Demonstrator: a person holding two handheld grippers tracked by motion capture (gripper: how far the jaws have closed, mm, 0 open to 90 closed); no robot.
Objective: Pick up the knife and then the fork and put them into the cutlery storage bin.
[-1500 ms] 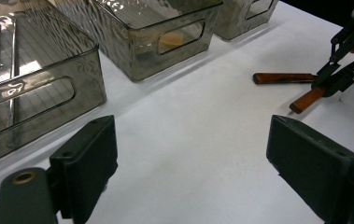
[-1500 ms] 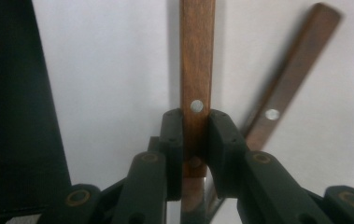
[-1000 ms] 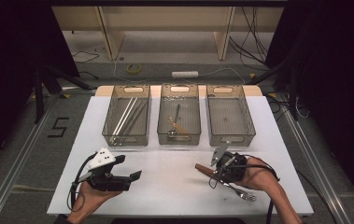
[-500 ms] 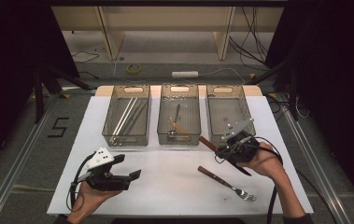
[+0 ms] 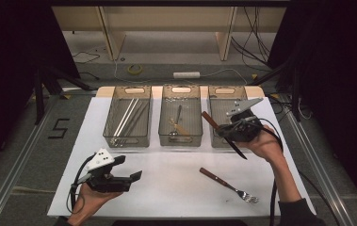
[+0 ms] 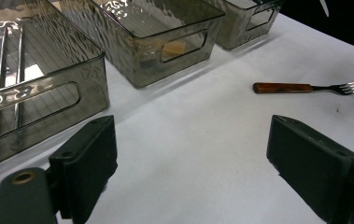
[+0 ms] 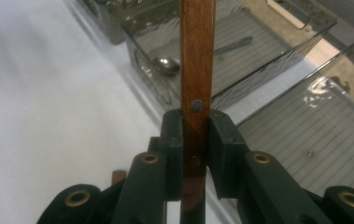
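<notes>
My right gripper is shut on a wooden-handled knife, held in the air over the near end of the right bin. In the right gripper view the riveted handle stands clamped between the jaws of that gripper. A wooden-handled fork lies on the white table, near and a little left of that hand. My left gripper rests low at the front left, open with nothing between its jaws. In the left gripper view the fork lies beyond the wide gap of this gripper.
Three clear bins stand in a row at the back of the white mat. The left bin holds long metal sticks, the middle bin a spoon. The floor with cables lies beyond the table's far edge.
My right gripper has risen from the table with the knife and moved away toward the right bin. The fork stays where it lay. The left gripper has kept still.
</notes>
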